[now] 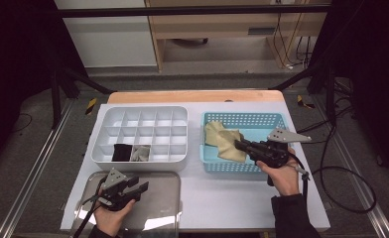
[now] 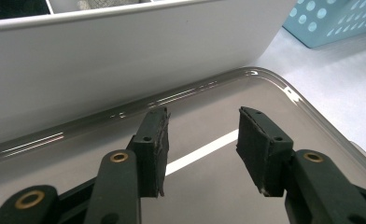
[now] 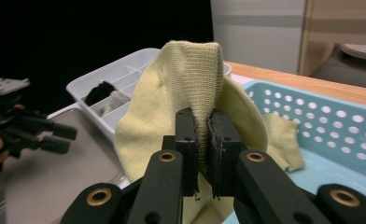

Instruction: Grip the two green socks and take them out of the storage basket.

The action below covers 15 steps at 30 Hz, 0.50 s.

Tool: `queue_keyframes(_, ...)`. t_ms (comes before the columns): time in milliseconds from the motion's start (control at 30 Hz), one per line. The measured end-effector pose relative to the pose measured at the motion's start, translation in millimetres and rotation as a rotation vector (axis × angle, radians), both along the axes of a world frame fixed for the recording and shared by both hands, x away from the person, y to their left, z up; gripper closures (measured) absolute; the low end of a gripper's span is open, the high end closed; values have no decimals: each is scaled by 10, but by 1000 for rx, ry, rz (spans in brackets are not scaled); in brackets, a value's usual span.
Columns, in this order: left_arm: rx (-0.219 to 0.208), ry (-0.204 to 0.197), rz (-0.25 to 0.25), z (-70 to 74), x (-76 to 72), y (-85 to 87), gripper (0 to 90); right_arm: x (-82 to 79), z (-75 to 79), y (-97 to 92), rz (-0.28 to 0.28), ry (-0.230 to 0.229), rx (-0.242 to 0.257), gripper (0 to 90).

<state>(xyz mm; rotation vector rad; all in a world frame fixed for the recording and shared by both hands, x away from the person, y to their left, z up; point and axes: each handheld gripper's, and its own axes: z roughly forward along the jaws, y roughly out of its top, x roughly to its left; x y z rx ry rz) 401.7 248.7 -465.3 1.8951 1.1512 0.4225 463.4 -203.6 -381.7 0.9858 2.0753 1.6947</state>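
Left gripper (image 1: 135,189) sits low at the near left edge over the metal tray (image 1: 160,208), jaws apart with nothing between them; in the left gripper view its pads (image 2: 155,149) hover just above the shiny tray surface, with the white organizer wall right behind. Right gripper (image 1: 238,145) is clamped on a yellow sock (image 1: 227,141), jaws nearly closed with a fold of knit fabric pinched between; in the right gripper view the sock (image 3: 190,88) stands up above the jaws and drapes down both sides. The sock hangs over the near left part of the blue basket (image 1: 272,121), partly lifted. A second pale yellow piece (image 3: 284,140) lies inside the basket. White divided organizer (image 1: 140,134) sits left of the basket on the tabletop (image 1: 222,198), with a black item (image 1: 121,152) and a grey item (image 1: 140,153) in its near-row cells.
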Motion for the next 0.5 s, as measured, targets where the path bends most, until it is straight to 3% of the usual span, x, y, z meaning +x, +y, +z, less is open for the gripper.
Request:
queue_keyframes(267,0,-2,-1,5,-7,-4,524,-323,-65,32,75,-19,17,838)
queue_keyframes(500,2,-3,-4,9,-11,-5,525,-513,-196,87,128,2,9,837)
